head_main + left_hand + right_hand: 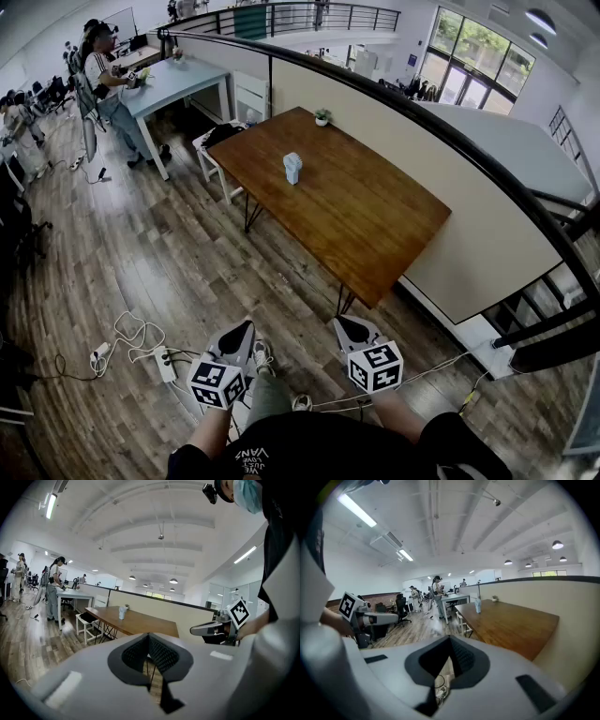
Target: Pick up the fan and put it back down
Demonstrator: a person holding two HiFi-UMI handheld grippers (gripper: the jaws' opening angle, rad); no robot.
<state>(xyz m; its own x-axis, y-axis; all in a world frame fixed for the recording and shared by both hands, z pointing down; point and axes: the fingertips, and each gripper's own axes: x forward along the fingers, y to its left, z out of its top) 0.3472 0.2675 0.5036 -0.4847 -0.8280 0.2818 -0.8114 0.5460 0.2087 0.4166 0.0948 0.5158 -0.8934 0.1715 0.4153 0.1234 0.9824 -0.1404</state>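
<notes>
On the brown wooden table [370,220], well ahead of me, the small white fan [292,168] stands upright towards the far end. It is apart from a little potted plant [322,116] at the far corner and has nothing else near it.

Tool condition: I hold the left gripper [246,328] and the right gripper [342,325] low in front of my body, over the plank floor and short of the table's near corner. Each has its jaws pressed together with nothing between them; only floor shows past the tips.

Finding: no part of the pick has begun. I judge the step in hand to be the approach.

Recommendations:
- Walk round the near corner to the long side, so that the fan is within easy reach and not at full stretch.
- Mind the white power strip [165,363] and its loose cables on the floor to my left.
- Spread the jaws of one gripper before arriving, not at the fan.
- Come in level and close on the body, not on the grille. At this range I cannot tell where the firm part lies, so I confirm that up close.
- Lift straight up, keep the fan upright, and set it back on the same bare wood.
</notes>
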